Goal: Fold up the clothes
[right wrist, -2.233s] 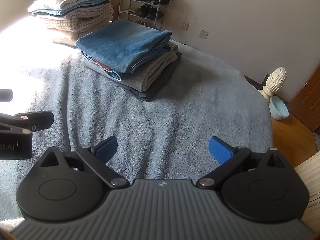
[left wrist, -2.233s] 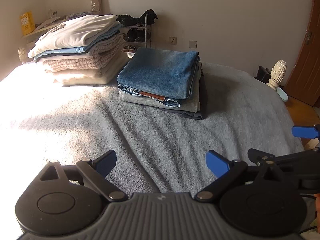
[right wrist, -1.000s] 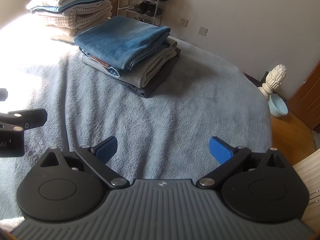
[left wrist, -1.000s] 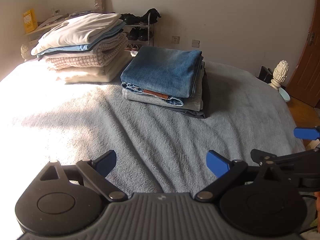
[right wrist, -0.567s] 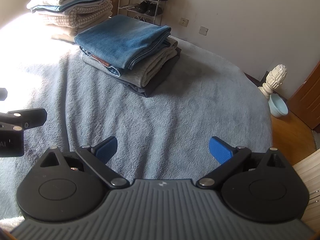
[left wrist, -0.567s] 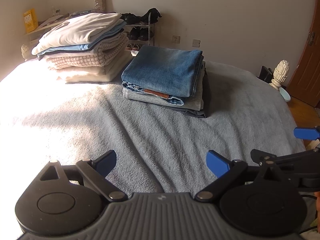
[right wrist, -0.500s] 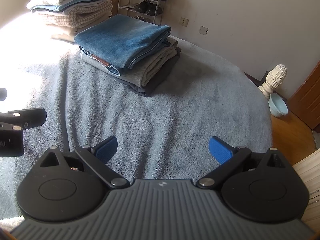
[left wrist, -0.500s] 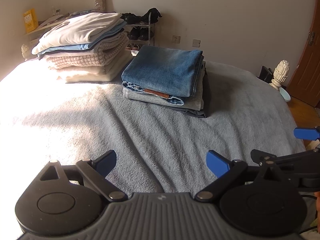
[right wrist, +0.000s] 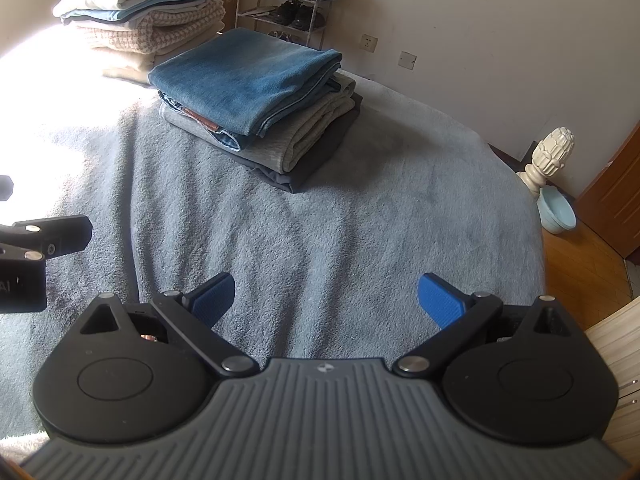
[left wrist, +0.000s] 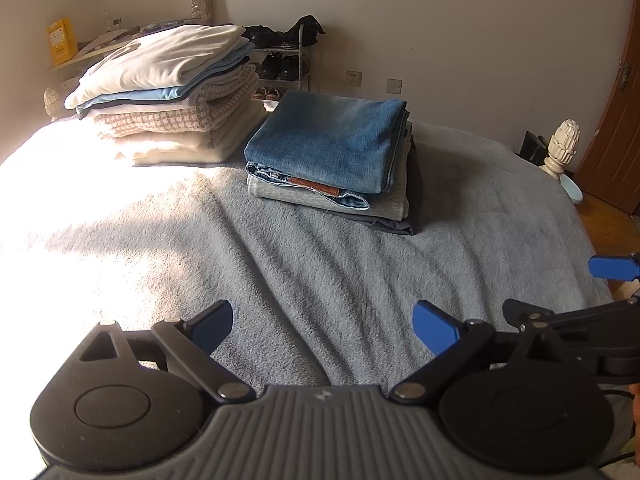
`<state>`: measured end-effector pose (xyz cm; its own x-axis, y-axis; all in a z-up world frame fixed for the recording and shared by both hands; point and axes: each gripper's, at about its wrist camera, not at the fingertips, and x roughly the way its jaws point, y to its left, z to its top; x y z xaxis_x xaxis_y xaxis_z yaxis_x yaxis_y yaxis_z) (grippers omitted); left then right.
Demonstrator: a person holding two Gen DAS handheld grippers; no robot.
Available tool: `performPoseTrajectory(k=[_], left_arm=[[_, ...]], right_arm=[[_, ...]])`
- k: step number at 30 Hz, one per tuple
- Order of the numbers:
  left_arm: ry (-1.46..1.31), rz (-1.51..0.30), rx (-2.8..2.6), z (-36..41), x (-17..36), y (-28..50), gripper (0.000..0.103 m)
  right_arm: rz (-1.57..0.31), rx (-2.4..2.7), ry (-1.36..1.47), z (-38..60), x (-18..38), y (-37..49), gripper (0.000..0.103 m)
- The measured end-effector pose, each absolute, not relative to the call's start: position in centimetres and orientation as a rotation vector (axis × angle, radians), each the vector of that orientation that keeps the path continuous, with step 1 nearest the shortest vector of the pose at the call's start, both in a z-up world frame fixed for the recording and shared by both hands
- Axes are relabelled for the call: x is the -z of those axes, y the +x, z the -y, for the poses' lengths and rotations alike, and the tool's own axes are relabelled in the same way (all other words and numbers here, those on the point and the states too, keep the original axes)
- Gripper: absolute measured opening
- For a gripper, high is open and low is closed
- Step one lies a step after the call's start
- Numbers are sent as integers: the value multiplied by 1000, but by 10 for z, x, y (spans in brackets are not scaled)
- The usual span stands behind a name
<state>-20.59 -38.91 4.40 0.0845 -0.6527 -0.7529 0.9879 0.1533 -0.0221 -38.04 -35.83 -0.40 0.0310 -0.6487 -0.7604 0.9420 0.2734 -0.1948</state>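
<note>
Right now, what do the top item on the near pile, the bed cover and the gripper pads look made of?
Top item: denim, washed blue, with a brown waistband patch that may be leather.
Bed cover: grey-blue fleece or plush, going by its matte, fuzzy nap.
Left gripper and right gripper pads: blue, finely textured, probably rubber or plastic.

Hard sunlight from left blows out blanket (left wrist: 60,208); fisheye bends edges; rest sharp.

Left gripper (left wrist: 322,326) jaws spread, empty; right gripper (right wrist: 326,298) alongside, likewise.
</note>
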Motion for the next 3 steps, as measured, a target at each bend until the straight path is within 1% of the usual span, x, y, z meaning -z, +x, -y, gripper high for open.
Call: performPoseTrajectory(k=[3], left_arm=[[584,-716,1334,389,-44,-206,97]], right_arm=[[-881,1281,415,358,4,-380,99]])
